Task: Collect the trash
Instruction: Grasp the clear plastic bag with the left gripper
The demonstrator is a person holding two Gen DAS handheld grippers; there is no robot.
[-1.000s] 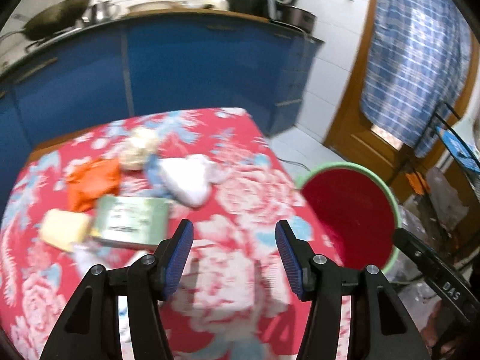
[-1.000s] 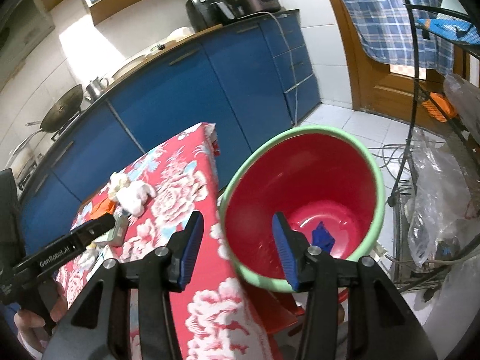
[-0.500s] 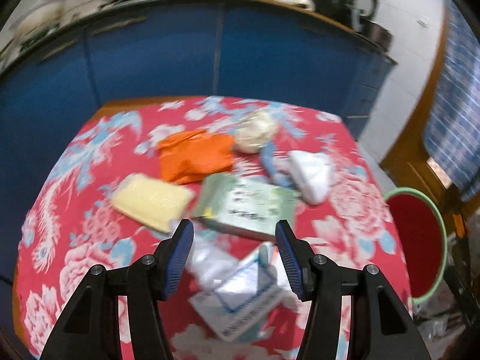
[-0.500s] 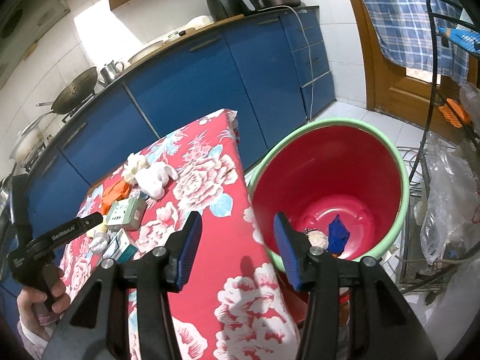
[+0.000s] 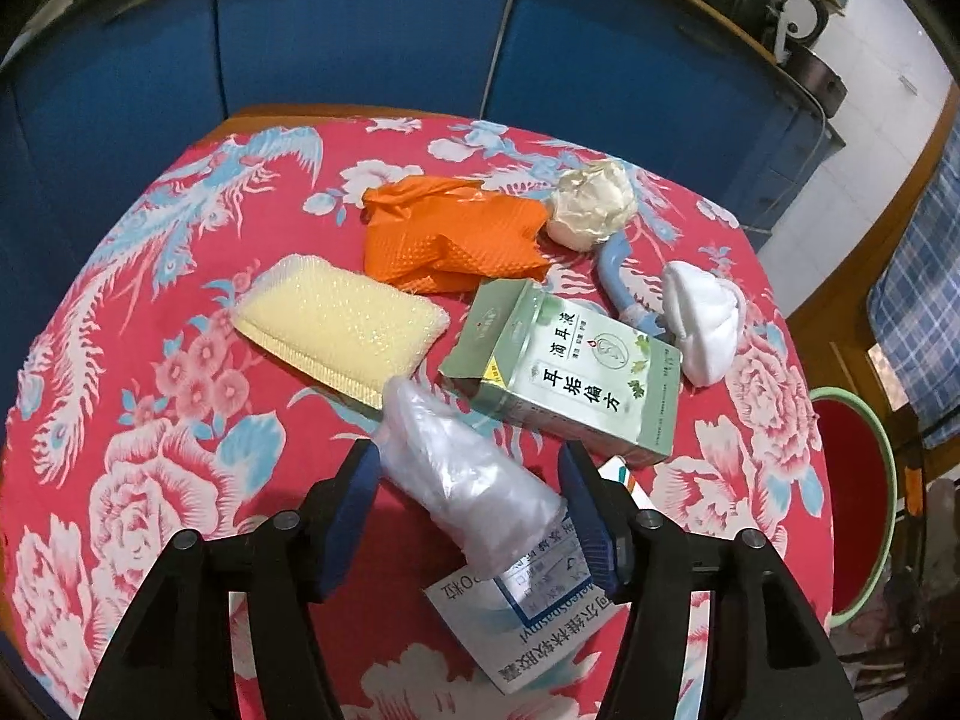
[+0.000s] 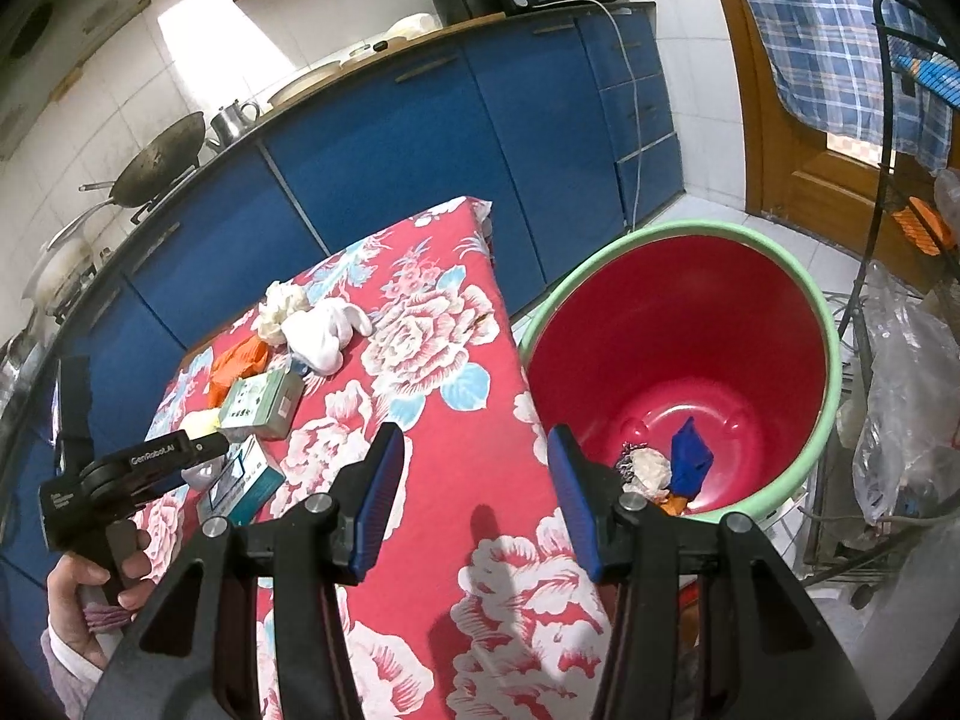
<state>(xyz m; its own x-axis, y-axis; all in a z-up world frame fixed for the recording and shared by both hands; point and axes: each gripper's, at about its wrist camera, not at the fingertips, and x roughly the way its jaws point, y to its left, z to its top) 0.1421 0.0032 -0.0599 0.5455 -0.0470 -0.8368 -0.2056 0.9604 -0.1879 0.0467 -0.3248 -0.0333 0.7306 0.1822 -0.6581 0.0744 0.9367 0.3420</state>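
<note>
Trash lies on the red flowered tablecloth (image 5: pixel 180 420). A crumpled clear plastic bag (image 5: pixel 468 480) rests partly on a white printed box (image 5: pixel 528 618). My left gripper (image 5: pixel 471 510) points down over the bag, which sits between its opening jaws; neither pad is pressing it. Beyond lie a green box (image 5: pixel 570 372), a yellow sponge (image 5: pixel 342 324), an orange glove (image 5: pixel 456 234), a cream paper ball (image 5: pixel 591 204) and a white cloth (image 5: pixel 705 324). My right gripper (image 6: pixel 477 486) hangs open and empty over the table's right edge, beside the red bucket (image 6: pixel 831 360), which holds a blue scrap (image 6: pixel 690 462).
Blue kitchen cabinets (image 6: pixel 390 168) stand close behind the table, with a wok (image 6: pixel 156 162) on the counter. A wire rack (image 6: pixel 888 276) with plastic bags (image 6: pixel 906 396) stands right of the bucket. A person's hand (image 6: pixel 84 594) holds the left gripper's handle.
The left gripper swung away from the bucket side to the trash pile and dropped toward the clear bag, its jaws a little wider. The right gripper shifted slightly beside the bucket.
</note>
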